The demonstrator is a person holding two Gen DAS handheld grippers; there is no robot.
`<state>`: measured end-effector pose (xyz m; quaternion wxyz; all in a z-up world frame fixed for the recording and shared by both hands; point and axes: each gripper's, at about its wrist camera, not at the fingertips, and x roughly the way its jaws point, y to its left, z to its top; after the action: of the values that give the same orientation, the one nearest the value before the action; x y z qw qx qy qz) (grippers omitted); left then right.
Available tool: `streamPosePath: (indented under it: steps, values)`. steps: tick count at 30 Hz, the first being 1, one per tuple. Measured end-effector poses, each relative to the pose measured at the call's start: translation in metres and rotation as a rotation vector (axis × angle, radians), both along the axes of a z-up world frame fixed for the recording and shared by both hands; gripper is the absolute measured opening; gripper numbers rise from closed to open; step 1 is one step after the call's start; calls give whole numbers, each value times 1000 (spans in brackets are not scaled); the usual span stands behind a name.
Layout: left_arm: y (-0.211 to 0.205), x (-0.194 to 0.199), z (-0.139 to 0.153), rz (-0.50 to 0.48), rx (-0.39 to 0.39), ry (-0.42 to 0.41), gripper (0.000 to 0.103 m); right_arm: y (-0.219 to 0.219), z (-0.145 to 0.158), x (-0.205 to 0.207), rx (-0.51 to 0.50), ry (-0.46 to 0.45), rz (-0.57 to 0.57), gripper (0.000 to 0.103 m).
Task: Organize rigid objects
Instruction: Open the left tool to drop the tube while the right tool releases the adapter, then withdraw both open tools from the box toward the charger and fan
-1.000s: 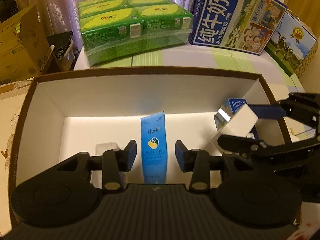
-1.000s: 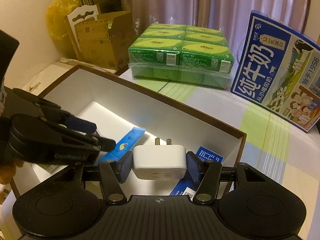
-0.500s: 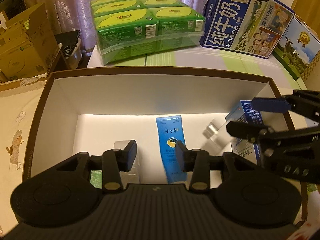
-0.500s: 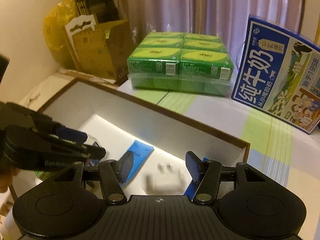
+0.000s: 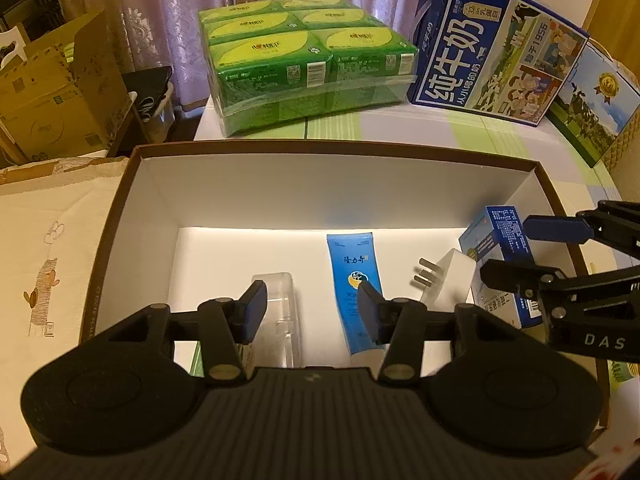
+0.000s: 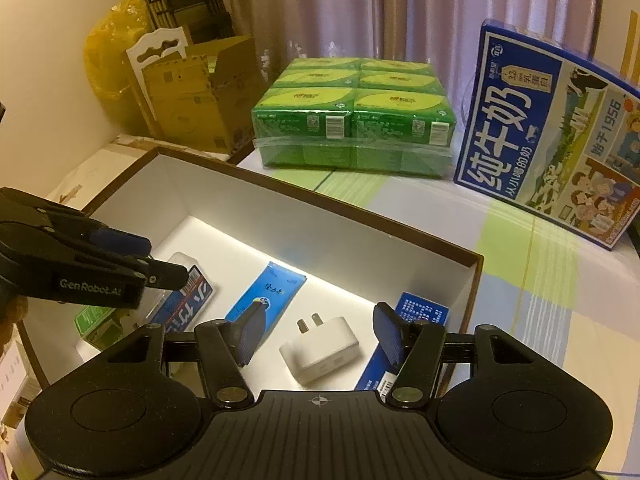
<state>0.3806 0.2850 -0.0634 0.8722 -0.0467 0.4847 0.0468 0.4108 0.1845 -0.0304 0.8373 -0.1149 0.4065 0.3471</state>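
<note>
- White rigid plastic plug adapter (image 6: pixel 320 350) lies free in the brown-rimmed white box (image 6: pixel 280 196); light, smooth; grip its flat sides.
- Right gripper (image 6: pixel 316 338) opening, empty.
- Left gripper (image 5: pixel 310 312) opening, empty.

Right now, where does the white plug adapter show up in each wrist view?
Left wrist: white plug adapter lower right, prongs pointing left, beside the blue carton.
Right wrist: adapter bottom centre, lying free between the right gripper fingers.
Shared landmark: blue tube.
</note>
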Motion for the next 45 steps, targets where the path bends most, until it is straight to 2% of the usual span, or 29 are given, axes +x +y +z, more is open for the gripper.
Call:
streamPosePath:
  steps: [9,22,30,33,45]
  values:
    - [-2,-11,11,4,6,-23,46,-6,9,-9,17,-13,-8,59]
    - [-4,-32,29,15,21,-63,48,-15,20,-30,40,-35,-11,66]
    - [-7,-51,42,22,32,-96,55,-19,29,-50,63,-58,-6,73]
    - [-9,-61,48,26,40,-111,61,-21,32,-57,70,-59,-4,75]
    - [-26,-106,73,18,34,-176,63,-41,51,-99,136,-72,-16,78]
